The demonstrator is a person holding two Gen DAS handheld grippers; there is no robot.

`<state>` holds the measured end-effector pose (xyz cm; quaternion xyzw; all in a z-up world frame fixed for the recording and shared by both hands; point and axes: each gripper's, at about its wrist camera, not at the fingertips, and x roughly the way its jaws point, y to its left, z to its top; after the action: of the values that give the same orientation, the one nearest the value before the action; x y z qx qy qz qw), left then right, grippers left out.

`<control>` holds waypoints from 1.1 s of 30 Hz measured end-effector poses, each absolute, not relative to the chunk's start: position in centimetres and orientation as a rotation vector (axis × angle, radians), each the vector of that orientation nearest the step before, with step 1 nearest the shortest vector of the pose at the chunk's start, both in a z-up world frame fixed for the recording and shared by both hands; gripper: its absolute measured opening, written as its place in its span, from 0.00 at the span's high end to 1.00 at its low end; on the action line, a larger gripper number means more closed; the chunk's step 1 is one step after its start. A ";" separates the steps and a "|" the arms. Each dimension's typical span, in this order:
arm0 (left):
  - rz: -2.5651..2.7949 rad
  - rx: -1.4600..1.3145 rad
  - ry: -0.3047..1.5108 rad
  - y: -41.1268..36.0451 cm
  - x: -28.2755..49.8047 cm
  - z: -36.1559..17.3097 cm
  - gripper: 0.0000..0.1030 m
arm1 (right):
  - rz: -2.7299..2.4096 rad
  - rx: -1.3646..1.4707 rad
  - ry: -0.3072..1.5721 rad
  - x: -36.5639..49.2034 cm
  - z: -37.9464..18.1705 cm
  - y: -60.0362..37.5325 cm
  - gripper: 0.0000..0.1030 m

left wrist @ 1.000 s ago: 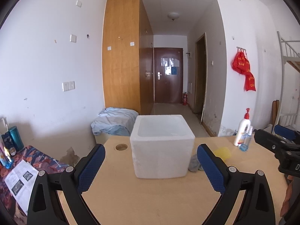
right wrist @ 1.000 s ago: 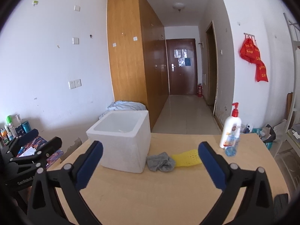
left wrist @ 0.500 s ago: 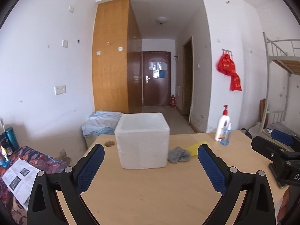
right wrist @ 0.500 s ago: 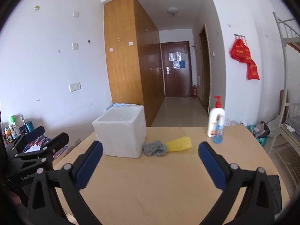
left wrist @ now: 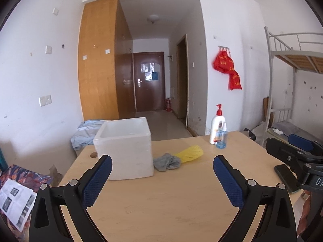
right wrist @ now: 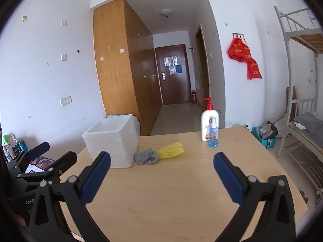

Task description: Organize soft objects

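Retreating from foam box [left wrist: 125, 147]; both grippers wide, empty.

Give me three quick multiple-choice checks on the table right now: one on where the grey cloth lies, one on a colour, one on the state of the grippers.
1. Where is the grey cloth?
A. inside the foam box
B. on the table between the foam box and the yellow mesh sleeve
C. beside the pump bottle

2. What colour is the top of the pump bottle?
A. red
B. blue
C. green

3. How are the two grippers?
A. both open and empty
B. left shut on the cloth
C. right shut on the sleeve

Answers: 1 B, it lies against the foam box, touching the yellow mesh sleeve. 2 A, the pump is red. 3 A, the left gripper and right gripper are spread, holding nothing.
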<state>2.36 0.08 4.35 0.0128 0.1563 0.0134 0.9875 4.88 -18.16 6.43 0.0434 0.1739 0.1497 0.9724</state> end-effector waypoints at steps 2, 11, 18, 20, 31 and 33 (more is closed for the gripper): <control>0.026 0.018 0.312 -0.1 2.5 4.4 0.03 | 0.299 0.086 0.356 5.1 6.4 -18.2 0.00; 0.010 0.005 0.338 -0.1 4.2 3.9 0.03 | 0.301 0.078 0.374 6.2 6.0 -18.1 0.00; -0.006 0.000 0.372 -0.1 6.1 3.1 0.03 | 0.300 0.060 0.404 7.8 5.5 -17.5 0.00; -0.013 -0.005 0.384 -0.1 6.9 2.9 0.03 | 0.299 0.050 0.412 8.4 5.4 -17.4 0.00; -0.051 -0.008 0.449 -0.5 12.4 0.9 0.03 | 0.269 0.034 0.483 13.1 4.0 -17.6 0.00; -0.063 -0.017 0.455 -0.4 13.4 0.7 0.03 | 0.265 0.027 0.502 14.3 3.5 -17.7 0.00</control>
<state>13.39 -0.38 0.70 -0.0083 0.2254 -0.0311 0.9737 14.27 -17.70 3.51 0.0133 0.2477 0.1306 0.9599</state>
